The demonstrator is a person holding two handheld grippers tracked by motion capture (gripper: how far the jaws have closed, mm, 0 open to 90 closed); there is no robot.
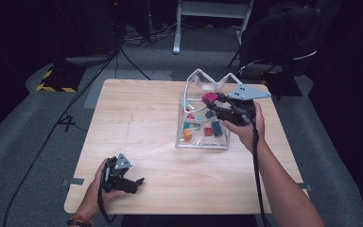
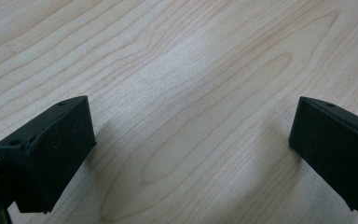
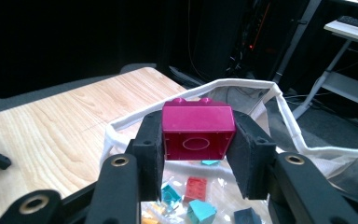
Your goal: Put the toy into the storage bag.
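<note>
A magenta brick [image 3: 197,132] sits clamped between the two black jaws of my right gripper [image 3: 198,140], its hollow underside facing the camera. In the high view that gripper [image 1: 213,100] holds the magenta brick [image 1: 210,97] above the open mouth of a clear plastic bag [image 1: 202,137] on the right half of the table. Inside the bag lie several small bricks: red [image 1: 208,131], teal [image 1: 189,126], dark blue [image 1: 217,128] and an orange piece [image 1: 187,134]. My left gripper [image 1: 139,181] rests near the table's front left edge, jaws wide apart over bare wood [image 2: 191,130], holding nothing.
The bag's white rim [image 3: 242,86] stands up and folds at the far side. The wooden table [image 1: 137,123] has bare room on its left and middle. Cables, a dark chair [image 1: 283,38] and a white desk frame [image 1: 212,14] stand on the floor beyond.
</note>
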